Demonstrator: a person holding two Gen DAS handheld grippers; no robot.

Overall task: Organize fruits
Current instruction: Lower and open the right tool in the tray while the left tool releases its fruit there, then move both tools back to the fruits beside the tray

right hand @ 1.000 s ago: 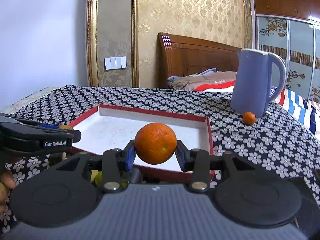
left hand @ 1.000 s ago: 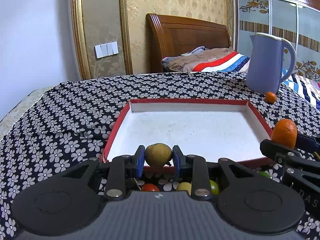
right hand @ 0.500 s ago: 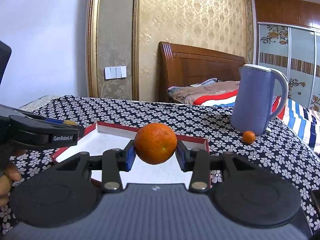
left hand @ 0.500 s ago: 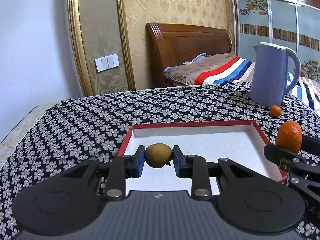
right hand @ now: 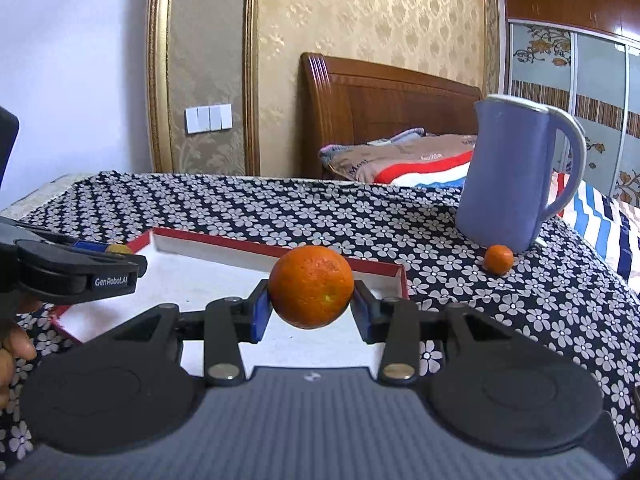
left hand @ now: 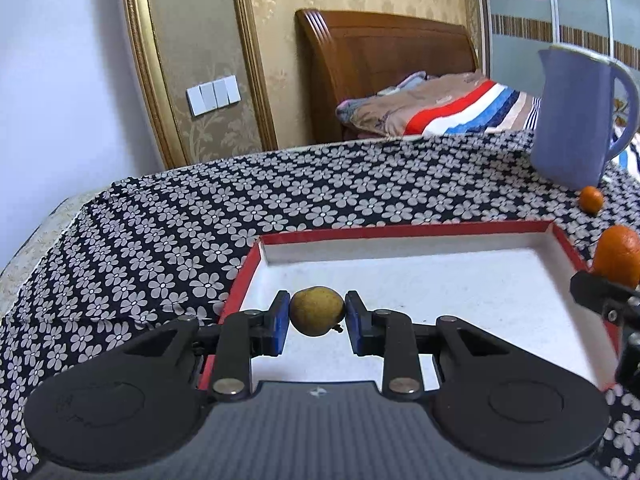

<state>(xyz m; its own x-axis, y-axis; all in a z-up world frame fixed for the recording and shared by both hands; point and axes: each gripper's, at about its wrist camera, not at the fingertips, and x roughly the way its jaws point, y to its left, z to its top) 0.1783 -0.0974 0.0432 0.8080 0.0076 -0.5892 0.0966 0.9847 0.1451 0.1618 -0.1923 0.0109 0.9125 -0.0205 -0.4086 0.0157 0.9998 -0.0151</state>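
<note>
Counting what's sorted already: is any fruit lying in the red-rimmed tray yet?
No: the tray floor is bare, and the pear hangs above it in the left tongs.

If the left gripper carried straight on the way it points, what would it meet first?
Probably the white floor of the red-rimmed tray: the left gripper, shut on a small yellowish fruit, tilts down over it, though depth is unclear.

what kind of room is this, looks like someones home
Most likely a bedroom in a home: a carved wooden headboard stands against the gold patterned wallpaper, with folded striped bedding in front of it, and decorated sliding wardrobe doors to the right.
</note>
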